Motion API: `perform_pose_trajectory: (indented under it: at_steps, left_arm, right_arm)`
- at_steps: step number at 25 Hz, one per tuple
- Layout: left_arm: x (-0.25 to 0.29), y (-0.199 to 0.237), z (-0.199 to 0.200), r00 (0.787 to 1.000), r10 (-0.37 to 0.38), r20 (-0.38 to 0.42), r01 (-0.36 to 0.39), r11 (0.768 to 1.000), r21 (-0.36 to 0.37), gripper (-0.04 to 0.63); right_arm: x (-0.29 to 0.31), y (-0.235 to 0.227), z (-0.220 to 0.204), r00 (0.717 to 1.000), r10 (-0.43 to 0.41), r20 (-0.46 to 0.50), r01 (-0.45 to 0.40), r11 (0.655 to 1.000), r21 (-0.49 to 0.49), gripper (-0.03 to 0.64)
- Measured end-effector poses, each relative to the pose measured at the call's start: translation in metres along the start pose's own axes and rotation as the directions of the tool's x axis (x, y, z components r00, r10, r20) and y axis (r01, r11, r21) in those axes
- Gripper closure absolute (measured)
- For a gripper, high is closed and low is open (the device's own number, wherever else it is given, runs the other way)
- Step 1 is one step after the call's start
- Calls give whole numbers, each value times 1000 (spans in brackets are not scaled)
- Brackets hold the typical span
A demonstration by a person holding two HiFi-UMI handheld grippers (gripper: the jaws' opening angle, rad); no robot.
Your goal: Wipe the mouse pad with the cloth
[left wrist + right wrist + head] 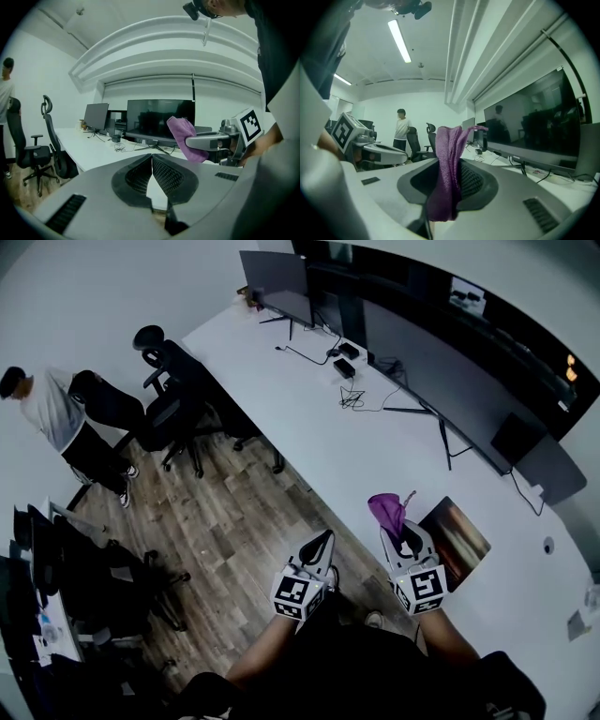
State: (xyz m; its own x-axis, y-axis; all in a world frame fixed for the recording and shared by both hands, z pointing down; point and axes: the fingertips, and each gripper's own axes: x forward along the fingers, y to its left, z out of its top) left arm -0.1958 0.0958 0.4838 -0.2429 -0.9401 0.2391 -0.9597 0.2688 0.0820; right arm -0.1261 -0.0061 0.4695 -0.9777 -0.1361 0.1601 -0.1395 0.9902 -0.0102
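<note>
My right gripper (401, 536) is shut on a purple cloth (387, 510), held up above the near part of the white desk (309, 427). The cloth (450, 173) stands pinched between the jaws of my right gripper (451, 165) and sticks up past their tips. The mouse pad (457, 538), dark with a brown-orange picture, lies flat on the desk just right of that gripper. My left gripper (323, 540) hangs by the desk's front edge, jaws closed on nothing; in its own view the left gripper (151, 158) shows its tips touching, with the cloth (180, 137) off to the right.
Large monitors (441, 371) and a smaller one (277, 282) line the desk's far side, with cables and adapters (349, 381) in front. Office chairs (173, 399) stand on the wood floor at left, where a person (52, 413) stands.
</note>
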Motion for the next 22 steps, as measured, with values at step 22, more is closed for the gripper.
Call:
perform_pose_trajectory:
  at_steps: [22]
  left_arm:
    - [139,15,22,902,-419,-105,426,902,63,572]
  right_arm:
    - [26,-88,-26,895,-426,-129,441,889,122,499]
